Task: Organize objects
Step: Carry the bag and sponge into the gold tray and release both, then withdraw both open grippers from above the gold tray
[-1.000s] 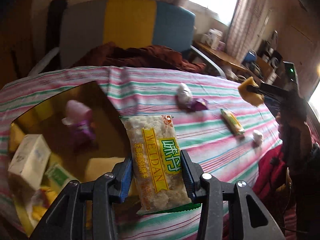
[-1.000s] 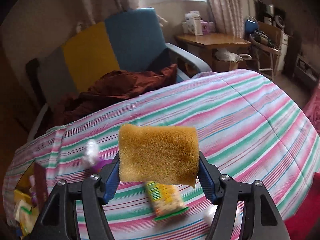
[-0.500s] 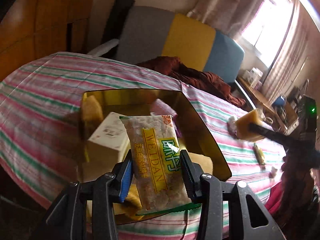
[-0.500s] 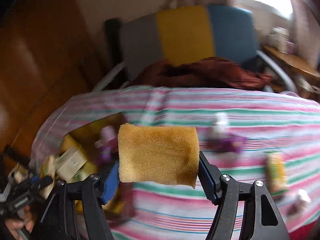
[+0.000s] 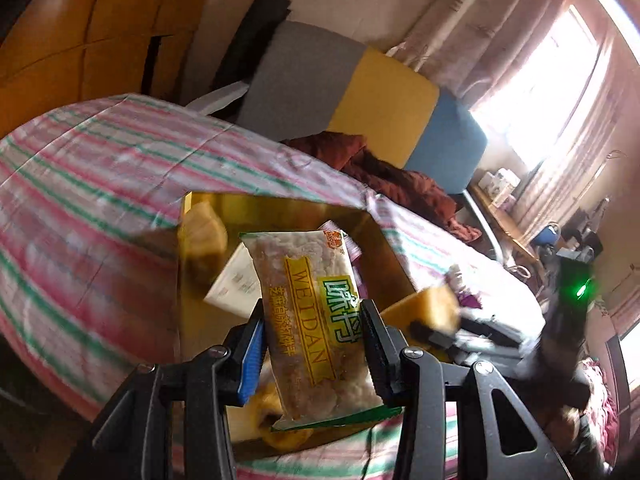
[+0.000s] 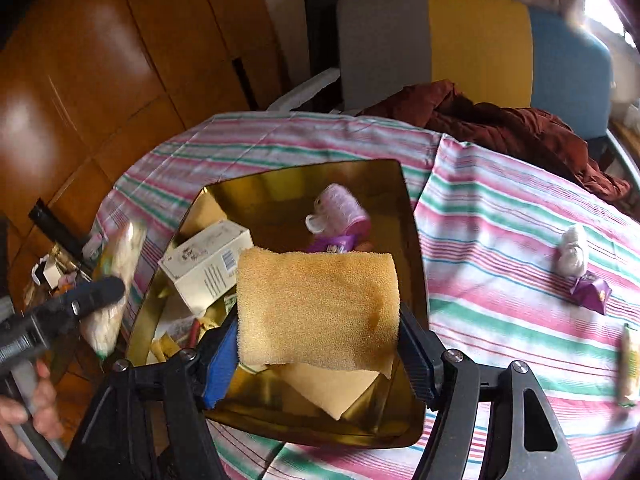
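Observation:
My left gripper (image 5: 312, 344) is shut on a clear snack packet with a yellow label (image 5: 316, 320) and holds it above the gold tray (image 5: 280, 204). My right gripper (image 6: 316, 344) is shut on a yellow sponge (image 6: 316, 308) and holds it over the same tray (image 6: 416, 248). In the tray lie a white box (image 6: 208, 264), a pink-and-white cup-shaped item (image 6: 340, 216) and another yellow sponge (image 6: 336, 388). The right gripper with its sponge (image 5: 428, 308) shows in the left wrist view; the left gripper with its packet (image 6: 116, 280) shows at the left of the right wrist view.
The tray sits on a table with a pink, green and white striped cloth (image 6: 500, 216). On the cloth to the right lie a white-and-purple wrapped item (image 6: 580, 268) and a snack bar (image 6: 628, 364). A grey, yellow and blue chair (image 6: 472, 40) with a dark red cloth stands behind.
Both grippers have swung left, from over the striped cloth to over the gold tray, each still holding its object. The two grippers are now close together.

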